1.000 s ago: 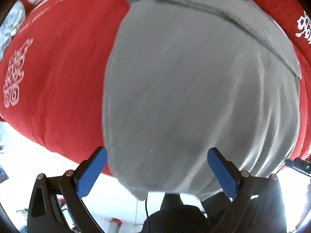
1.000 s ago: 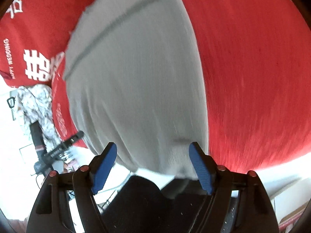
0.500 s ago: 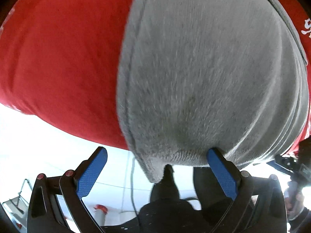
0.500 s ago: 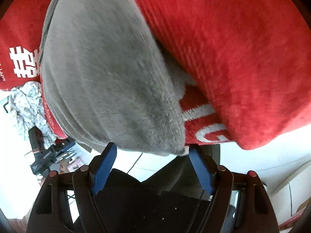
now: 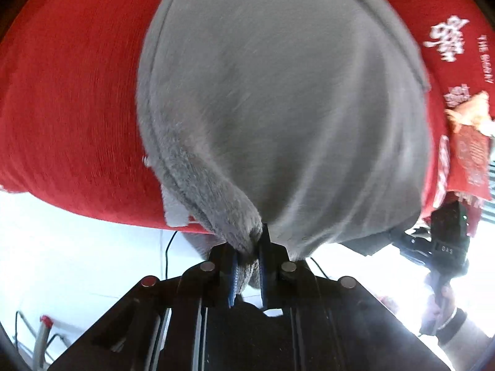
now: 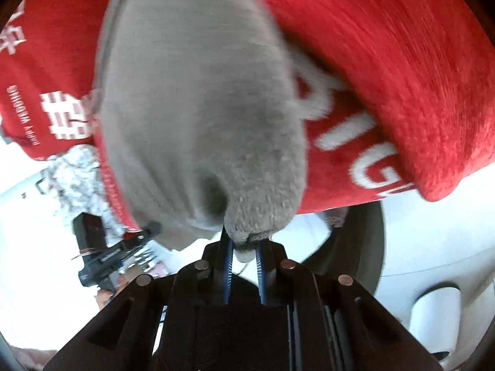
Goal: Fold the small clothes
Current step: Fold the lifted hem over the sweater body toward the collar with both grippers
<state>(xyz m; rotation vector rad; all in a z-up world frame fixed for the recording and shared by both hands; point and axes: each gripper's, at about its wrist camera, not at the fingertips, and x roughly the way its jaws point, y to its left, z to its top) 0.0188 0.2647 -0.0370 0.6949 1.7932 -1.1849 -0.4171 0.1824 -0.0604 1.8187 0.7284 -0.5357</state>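
Both tools are clamped on the near edge of the grey garment (image 5: 278, 108) right now. The left tool (image 5: 247, 266) has a bunched-up fuzzy corner pinched between its blue pads, fully clenched. The right tool (image 6: 243, 262) has the other near corner between its pads, and its jaws are closing down on the cloth.

The garment lies spread flat on the red cloth (image 5: 71, 92) with white lettering that covers the counter, stretching straight away from both tools toward the far side. Its near hem runs crosswise between the two tools, hanging a little over the counter's edge.

So the fold direction looks pretty obvious to me: both corners lifted and carried forward, away from the person, over the body of the garment. Neither hand seems nearer than the other; they're holding the same edge, one at each end, so they'd need to travel together or the fold goes crooked.
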